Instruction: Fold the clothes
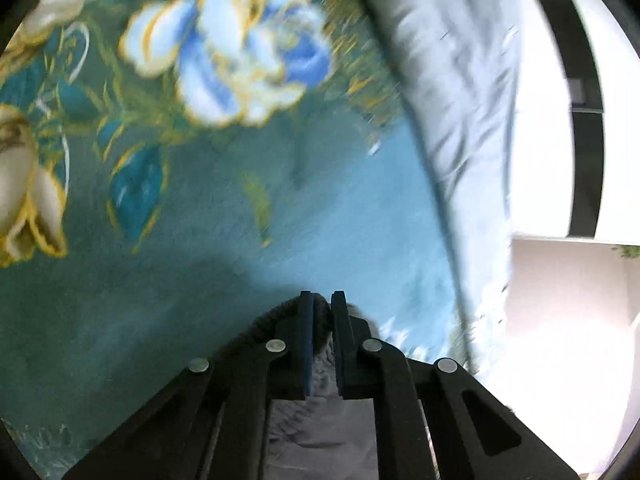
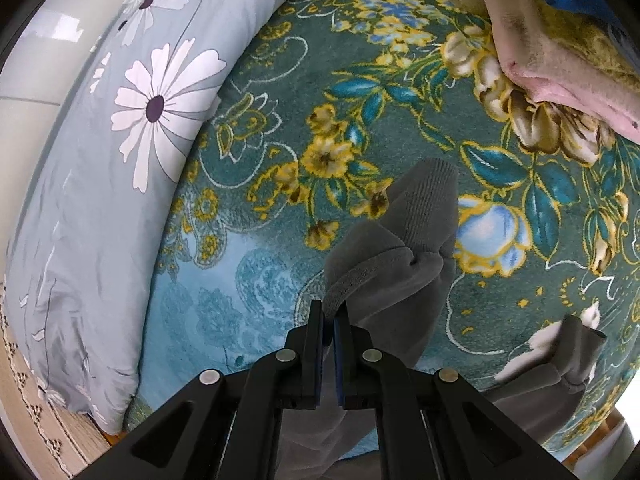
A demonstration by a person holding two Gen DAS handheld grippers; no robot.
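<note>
Left wrist view: my left tool [image 1: 322,300], at lower centre, is clamped on a dark ribbed edge of the garment [image 1: 320,368]; blurred floral blanket [image 1: 200,208] fills the frame.

Right wrist view: my right tool [image 2: 330,312], lower centre, is clamped on the grey garment [image 2: 404,256], which lies bunched on the blanket [image 2: 248,280] right of centre; pillow [image 2: 120,128] at left.

Step in hand, I judge: both edges gripped. Next move calls for lifting and spreading the garment flat.

Left gripper [image 1: 322,300] angling downward, jaws nearly closed, pinching grey garment [image 1: 320,364], right gripper [image 2: 330,312] pointing steeply down, jaws clamping the same grey fabric.
</note>
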